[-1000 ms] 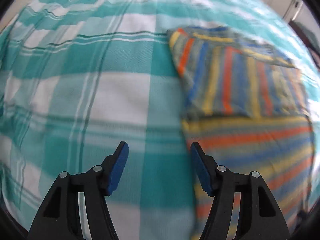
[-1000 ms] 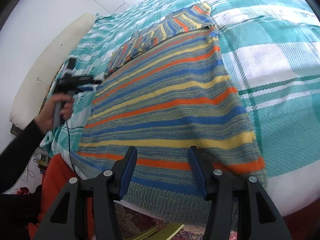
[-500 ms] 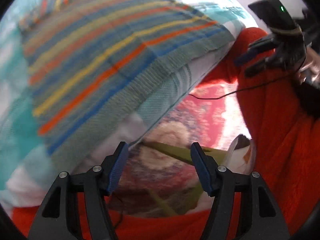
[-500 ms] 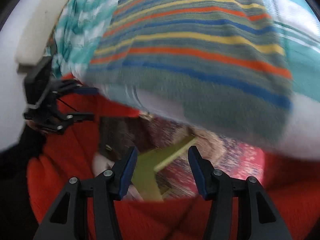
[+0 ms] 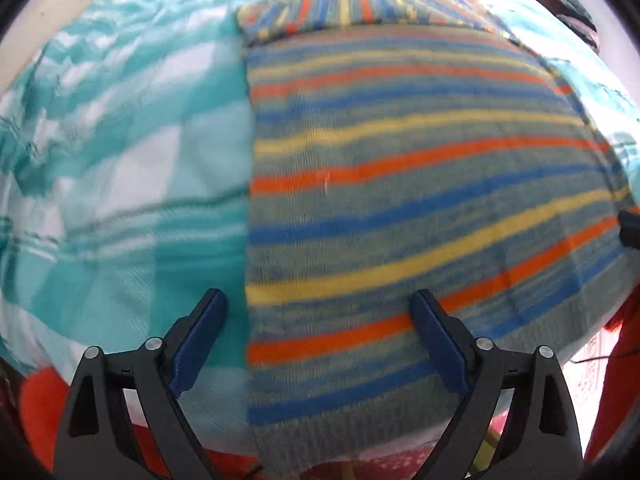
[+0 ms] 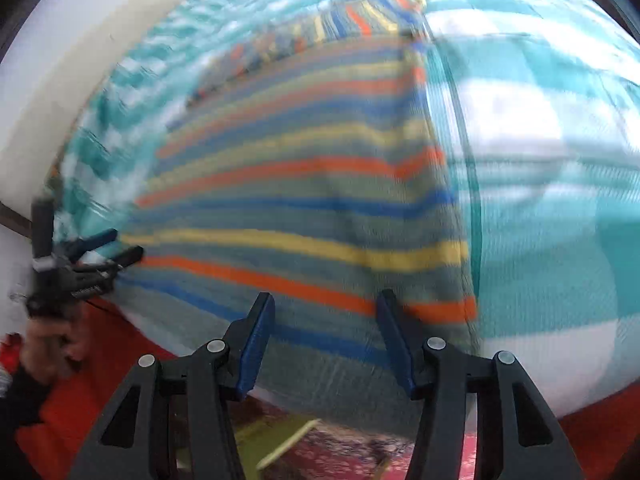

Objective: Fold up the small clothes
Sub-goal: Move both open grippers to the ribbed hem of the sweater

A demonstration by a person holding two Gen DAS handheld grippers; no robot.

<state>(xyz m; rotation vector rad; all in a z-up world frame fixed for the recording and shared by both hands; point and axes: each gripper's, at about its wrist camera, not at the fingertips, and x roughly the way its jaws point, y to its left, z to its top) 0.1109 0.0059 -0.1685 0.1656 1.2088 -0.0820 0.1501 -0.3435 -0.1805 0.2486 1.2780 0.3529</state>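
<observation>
Checked bedspread (image 5: 120,160) bears striped sweater (image 5: 400,200); left tongs (image 5: 318,336) just widened.

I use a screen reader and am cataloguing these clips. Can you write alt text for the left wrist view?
A striped knit sweater lies flat on a teal-and-white checked bedspread; the open left gripper, its jaws just widened, hovers empty above the sweater's lower left edge.

knitted striped sweater (image 5: 400,184), matt and ribbed at hem; woven checked bedsheet (image 5: 120,160), soft matt cloth
</observation>
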